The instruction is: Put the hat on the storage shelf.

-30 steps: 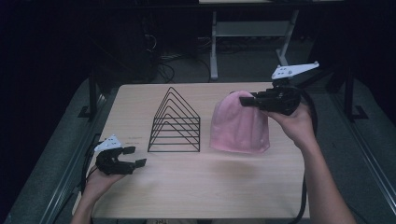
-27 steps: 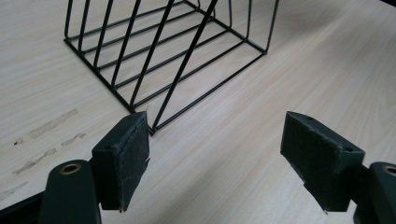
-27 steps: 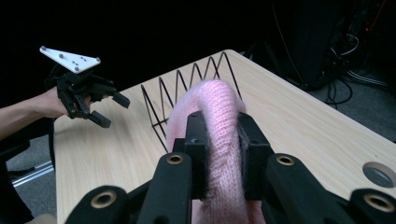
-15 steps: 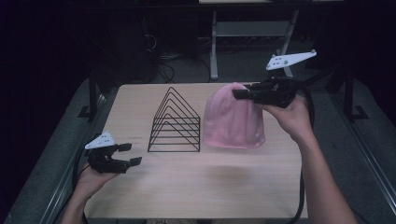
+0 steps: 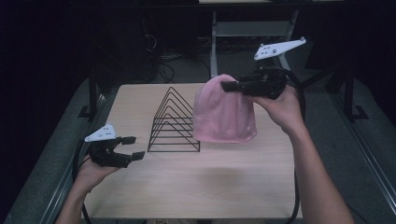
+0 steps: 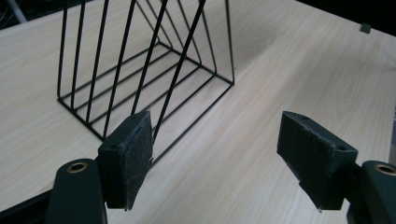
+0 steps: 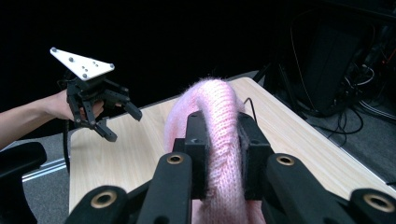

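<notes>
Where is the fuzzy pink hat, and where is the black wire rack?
Fuzzy pink knitted hat [image 5: 224,116], high view, middle of its hanging front.
Black triangular wire rack [image 5: 173,122], high view, on its wire triangles near the middle.

1. The right gripper [image 7: 223,140] pinches a fold of a pink knitted hat [image 7: 212,100] between its two black fingers [image 7: 196,135].
2. The hat hangs above a pale wooden table [image 7: 299,140].
3. Farther off, at the left, a hand holds the left gripper [image 7: 119,121], its fingers spread apart above the table's edge.
</notes>
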`<move>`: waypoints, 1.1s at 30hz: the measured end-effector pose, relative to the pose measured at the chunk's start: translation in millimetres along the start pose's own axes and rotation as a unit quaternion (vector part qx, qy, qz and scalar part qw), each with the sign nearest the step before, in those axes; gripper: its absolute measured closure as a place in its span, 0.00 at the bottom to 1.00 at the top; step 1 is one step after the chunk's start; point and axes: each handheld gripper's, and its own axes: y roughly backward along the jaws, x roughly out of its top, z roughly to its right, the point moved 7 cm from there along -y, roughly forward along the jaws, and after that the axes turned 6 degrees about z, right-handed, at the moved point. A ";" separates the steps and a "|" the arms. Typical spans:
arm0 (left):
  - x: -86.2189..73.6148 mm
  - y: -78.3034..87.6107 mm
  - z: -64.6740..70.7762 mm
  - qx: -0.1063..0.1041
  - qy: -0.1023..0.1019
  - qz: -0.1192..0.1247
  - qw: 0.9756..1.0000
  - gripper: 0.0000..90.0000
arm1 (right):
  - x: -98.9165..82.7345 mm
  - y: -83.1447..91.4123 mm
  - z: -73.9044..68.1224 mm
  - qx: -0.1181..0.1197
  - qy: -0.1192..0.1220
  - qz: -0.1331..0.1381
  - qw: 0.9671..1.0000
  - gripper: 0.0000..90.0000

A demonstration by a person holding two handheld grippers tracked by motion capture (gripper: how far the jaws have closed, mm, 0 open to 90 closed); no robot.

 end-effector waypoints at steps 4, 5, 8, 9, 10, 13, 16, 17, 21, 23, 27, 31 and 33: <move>9.5 -1.0 2.8 -0.007 -0.007 0.004 1.000 0.29 | 7.3 -4.7 -2.8 0.005 0.003 0.001 1.000 0.86; 11.8 -0.5 3.6 -0.010 -0.010 0.006 1.000 0.29 | 8.9 -5.7 -3.9 0.006 0.003 0.002 1.000 0.86; 18.7 -0.3 5.0 -0.013 -0.014 0.012 1.000 0.29 | 13.1 -9.2 -6.3 0.009 0.006 0.003 1.000 0.86; 23.0 -0.1 5.8 -0.016 -0.016 0.015 1.000 0.29 | 15.8 -11.5 -8.2 0.011 0.009 0.002 1.000 0.86; 23.0 -0.1 5.8 -0.016 -0.016 0.015 1.000 0.29 | 17.2 -12.8 -8.8 0.011 0.011 0.003 1.000 0.86; 31.9 -0.5 8.0 -0.024 -0.022 0.014 0.999 0.29 | 22.1 -16.3 -11.0 0.013 0.011 0.003 1.000 0.86; 35.4 -1.5 8.8 -0.025 -0.026 0.015 0.999 0.29 | 25.7 -18.5 -12.9 0.014 0.015 0.004 1.000 0.86; 37.7 -2.0 9.4 -0.026 -0.029 0.015 0.999 0.29 | 29.3 -21.2 -14.6 0.015 0.018 0.006 1.000 0.86; 45.9 -4.2 10.9 -0.031 -0.040 0.016 0.999 0.29 | 33.5 -26.5 -17.1 0.018 0.021 0.006 1.000 0.86; 48.4 -4.5 11.3 -0.035 -0.042 0.016 0.998 0.29 | 34.4 -28.0 -17.3 0.019 0.025 0.008 0.999 0.86; 58.5 -8.7 14.6 -0.050 -0.042 0.022 0.998 0.29 | 38.6 -35.5 -19.2 0.022 0.027 0.012 0.999 0.86; 64.5 -11.4 16.2 -0.056 -0.045 0.023 0.997 0.29 | 41.3 -40.2 -21.6 0.026 0.028 0.012 0.999 0.86; 68.5 -13.5 16.4 -0.061 -0.045 0.022 0.997 0.29 | 43.7 -44.2 -23.8 0.030 0.031 0.014 0.999 0.86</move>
